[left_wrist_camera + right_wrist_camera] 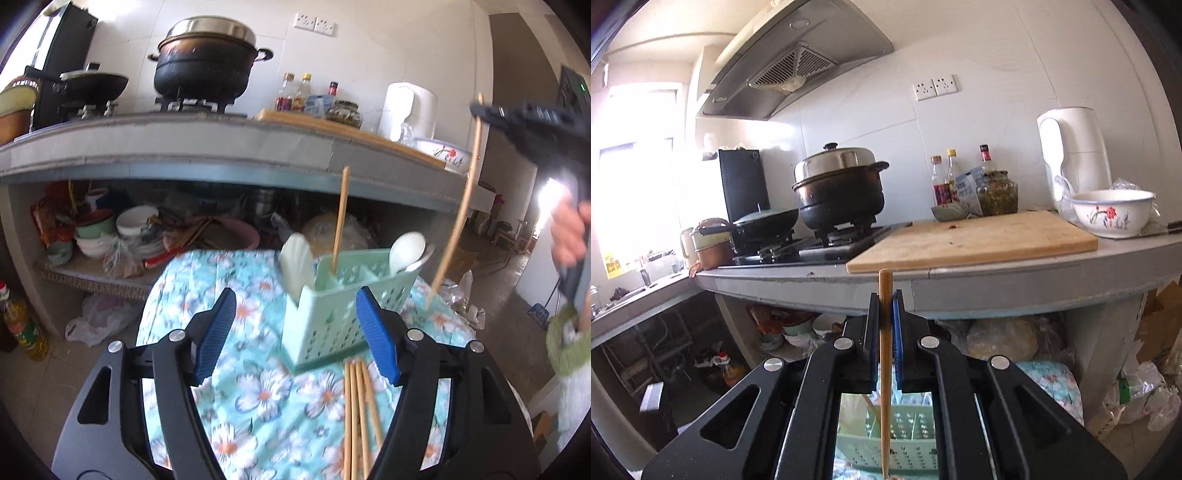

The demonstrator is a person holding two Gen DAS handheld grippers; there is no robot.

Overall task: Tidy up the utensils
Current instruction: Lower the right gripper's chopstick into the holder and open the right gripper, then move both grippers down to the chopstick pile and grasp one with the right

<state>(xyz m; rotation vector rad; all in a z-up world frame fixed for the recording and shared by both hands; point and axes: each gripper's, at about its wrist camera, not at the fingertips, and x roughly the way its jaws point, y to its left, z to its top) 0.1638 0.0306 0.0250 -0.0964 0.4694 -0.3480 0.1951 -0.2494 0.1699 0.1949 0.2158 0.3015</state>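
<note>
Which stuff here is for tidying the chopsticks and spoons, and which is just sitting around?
For the job:
- pale green plastic utensil basket
- single wooden chopstick in the right hand-held gripper
- loose wooden chopsticks on the flowered cloth
- white plastic spoons

Just lying about:
- black lidded pot
- wooden cutting board
- white kettle
- flowered bowl

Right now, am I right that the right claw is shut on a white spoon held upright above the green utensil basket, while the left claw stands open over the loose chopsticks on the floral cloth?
Not quite: the right claw is shut on a wooden chopstick, not a white spoon, as the right wrist view shows. The rest holds: it hangs upright above the green utensil basket, and the left claw stands open over the loose chopsticks on the floral cloth.
</note>
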